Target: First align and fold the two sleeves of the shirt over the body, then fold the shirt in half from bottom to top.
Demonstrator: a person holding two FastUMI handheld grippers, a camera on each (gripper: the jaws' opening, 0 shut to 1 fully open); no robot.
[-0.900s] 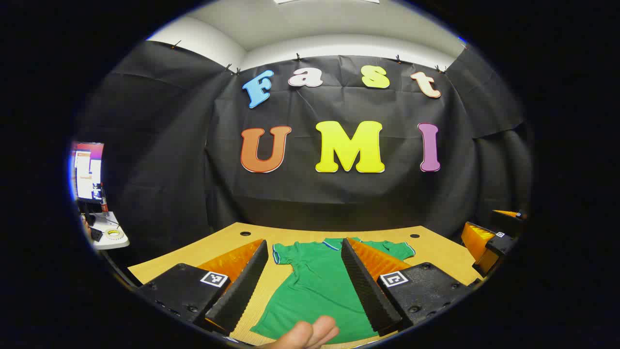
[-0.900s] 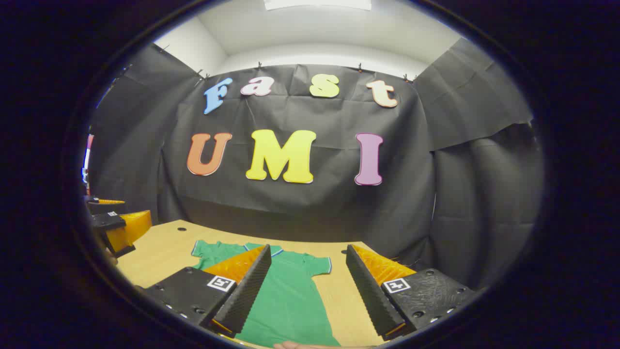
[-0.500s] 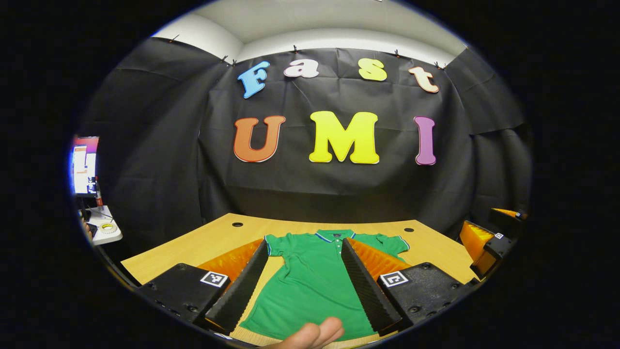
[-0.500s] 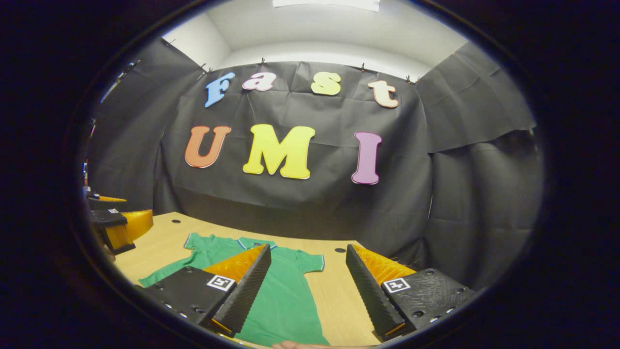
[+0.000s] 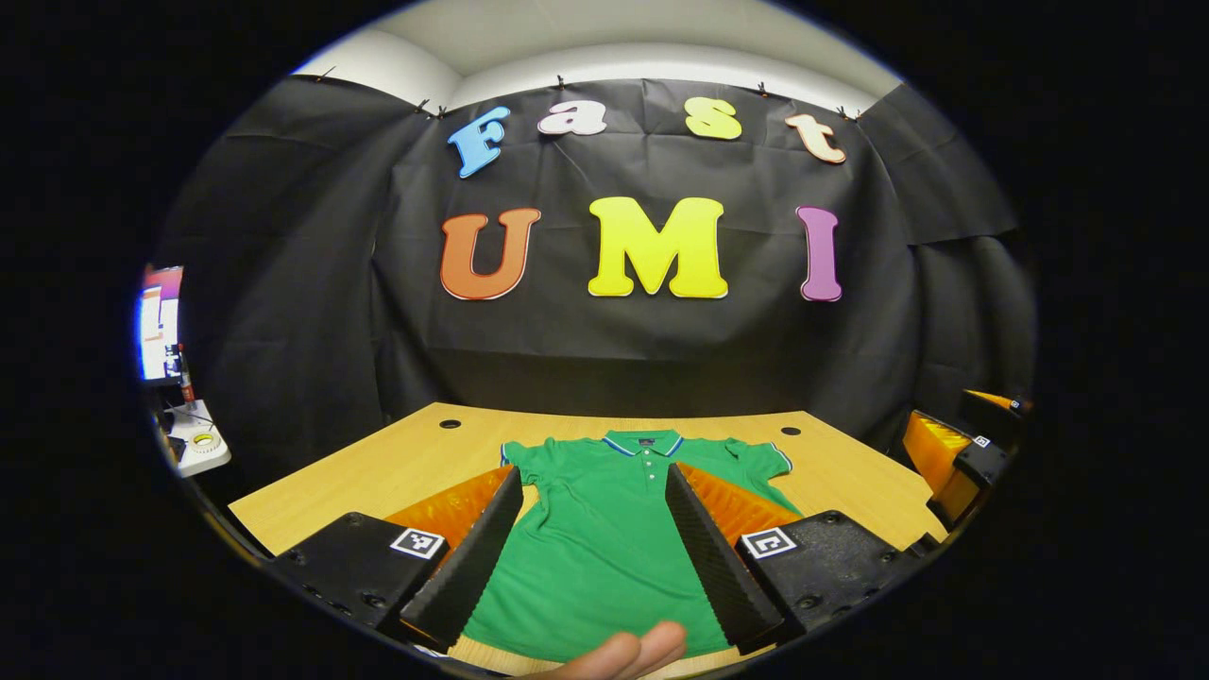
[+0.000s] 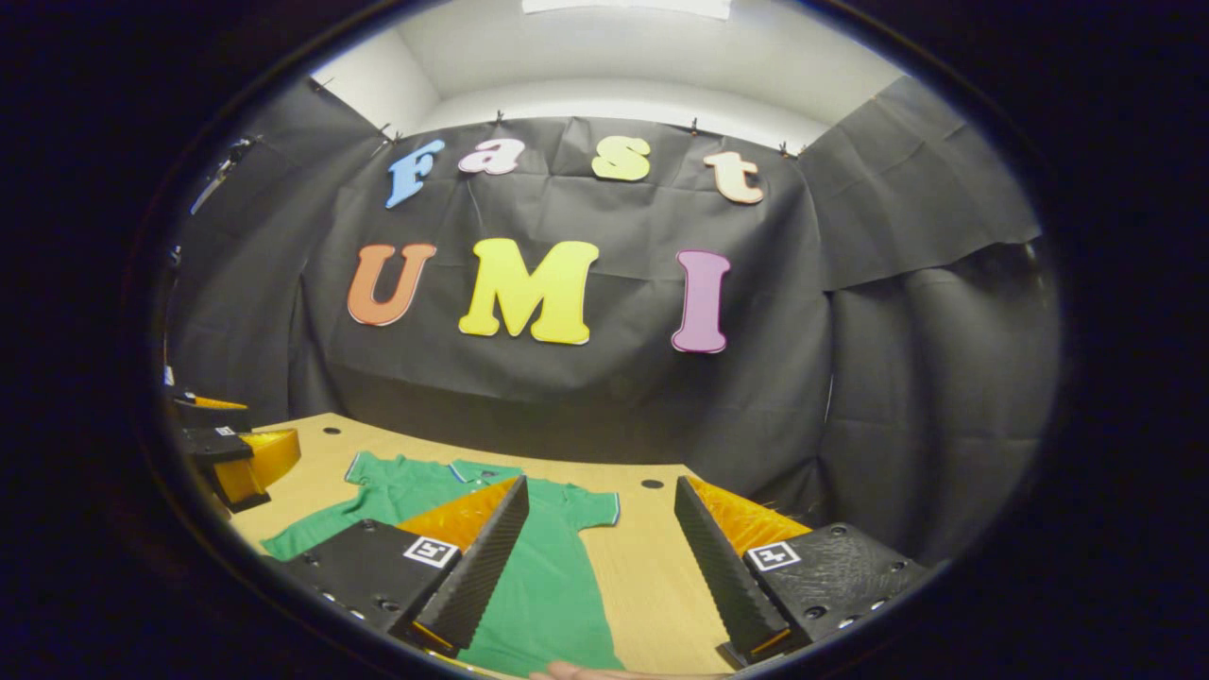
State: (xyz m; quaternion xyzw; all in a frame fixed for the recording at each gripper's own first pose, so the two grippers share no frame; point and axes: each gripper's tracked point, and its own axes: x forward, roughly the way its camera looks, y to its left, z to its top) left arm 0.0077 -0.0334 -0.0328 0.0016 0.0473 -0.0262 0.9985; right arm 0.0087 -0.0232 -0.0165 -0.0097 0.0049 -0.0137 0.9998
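A green polo shirt point(image 5: 604, 529) lay flat, collar away, on the wooden desk point(image 5: 378, 467). From left to right, the left tongs point(image 5: 593, 548) and right tongs point(image 6: 597, 557) hung spread and empty above it. The soft, light knit looked best pinched at each sleeve point(image 5: 760, 461) hem.

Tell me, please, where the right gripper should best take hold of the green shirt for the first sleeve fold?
Probably the sleeve hem of the green shirt, approached from the bare table on its outer side: the sleeve lies flat and spread with its trimmed edge free.
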